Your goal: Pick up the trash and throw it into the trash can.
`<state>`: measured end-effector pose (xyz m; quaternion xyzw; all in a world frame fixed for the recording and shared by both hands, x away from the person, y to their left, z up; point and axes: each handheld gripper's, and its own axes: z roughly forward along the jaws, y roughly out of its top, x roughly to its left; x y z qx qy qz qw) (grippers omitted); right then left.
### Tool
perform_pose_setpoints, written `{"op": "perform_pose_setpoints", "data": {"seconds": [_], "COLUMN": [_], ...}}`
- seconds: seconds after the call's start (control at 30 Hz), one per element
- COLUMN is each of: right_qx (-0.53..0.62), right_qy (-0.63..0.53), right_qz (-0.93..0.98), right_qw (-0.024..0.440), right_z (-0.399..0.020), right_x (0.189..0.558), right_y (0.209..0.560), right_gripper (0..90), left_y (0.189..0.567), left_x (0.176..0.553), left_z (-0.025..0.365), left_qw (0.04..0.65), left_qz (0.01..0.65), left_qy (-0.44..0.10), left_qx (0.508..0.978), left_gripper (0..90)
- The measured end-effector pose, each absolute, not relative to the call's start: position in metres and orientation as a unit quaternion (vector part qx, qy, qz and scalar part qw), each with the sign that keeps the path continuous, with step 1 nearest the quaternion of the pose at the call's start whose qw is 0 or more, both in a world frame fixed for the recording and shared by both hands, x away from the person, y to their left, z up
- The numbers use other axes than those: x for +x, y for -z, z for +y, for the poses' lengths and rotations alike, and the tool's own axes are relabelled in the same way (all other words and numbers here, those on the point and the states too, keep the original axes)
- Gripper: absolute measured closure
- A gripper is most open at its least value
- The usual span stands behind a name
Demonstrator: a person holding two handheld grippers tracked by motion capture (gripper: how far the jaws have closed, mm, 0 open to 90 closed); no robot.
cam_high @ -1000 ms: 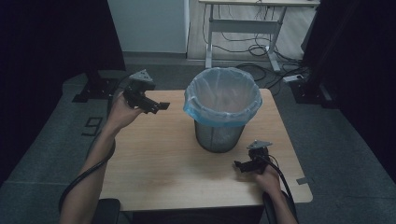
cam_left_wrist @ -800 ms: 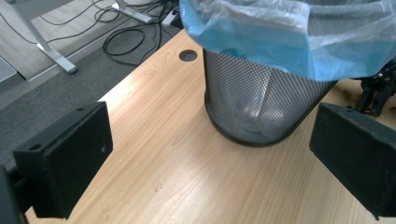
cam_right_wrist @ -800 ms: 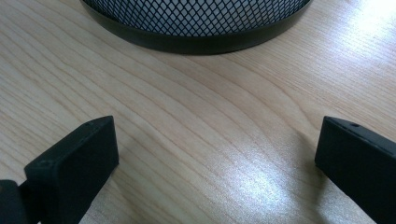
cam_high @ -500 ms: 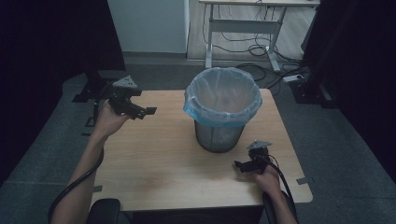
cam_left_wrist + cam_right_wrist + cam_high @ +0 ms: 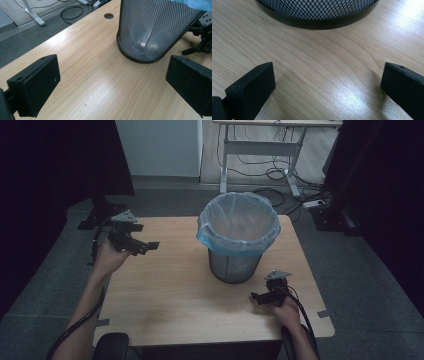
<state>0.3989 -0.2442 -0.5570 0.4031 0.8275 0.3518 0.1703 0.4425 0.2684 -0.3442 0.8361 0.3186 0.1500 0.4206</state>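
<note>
On the wooden table [image 5: 175,290], toward its far middle, a black mesh wastebasket [image 5: 235,265] is seen standing upright, lined with a pale blue plastic bag [image 5: 237,222] whose edge is folded down over the rim. Everything else is placed against that basket.

To the basket's left, well apart from it and over the table's left edge, the left gripper [image 5: 150,245] is held in the person's left hand [image 5: 107,257], raised above the wood with its tips pointed toward the basket. Its jaws are spread wide — in the left gripper view [image 5: 112,82] bare tabletop is seen between the two black pads, and nothing is gripped. In that same view the mesh wall [image 5: 155,27] of the basket is seen ahead and to the right, its base ring resting flat on the wood, and a round cable hole [image 5: 108,16] is cut in the tabletop beyond it.

Near the basket's front right, low over the table, the right gripper [image 5: 256,297] is held in the right hand [image 5: 287,310], a cable [image 5: 304,320] trailing back along the forearm. Its jaws too are parted wide and empty — in the right gripper view [image 5: 328,87] only wood grain lies between them, with the basket's black base ring [image 5: 317,22] just ahead.

Behind the basket, beyond the table's far edge, a white desk frame [image 5: 260,150] and loose cables [image 5: 280,195] are seen on the grey floor.
</note>
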Motion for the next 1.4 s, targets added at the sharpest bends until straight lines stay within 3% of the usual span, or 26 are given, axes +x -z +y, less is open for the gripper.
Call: {"op": "perform_pose_setpoints", "data": {"seconds": [1.4], "right_qx": [0.406], "right_qy": [-0.353], "right_qz": [0.825], "right_qw": [0.172], "right_z": [-0.244], "right_x": [0.398], "right_y": [0.557], "right_gripper": [0.0], "left_y": [0.468], "left_x": [0.426], "left_z": [0.277], "left_qw": [0.429], "left_qz": [0.338], "left_qy": [-0.128], "left_qx": [0.828], "left_gripper": [0.0]}}
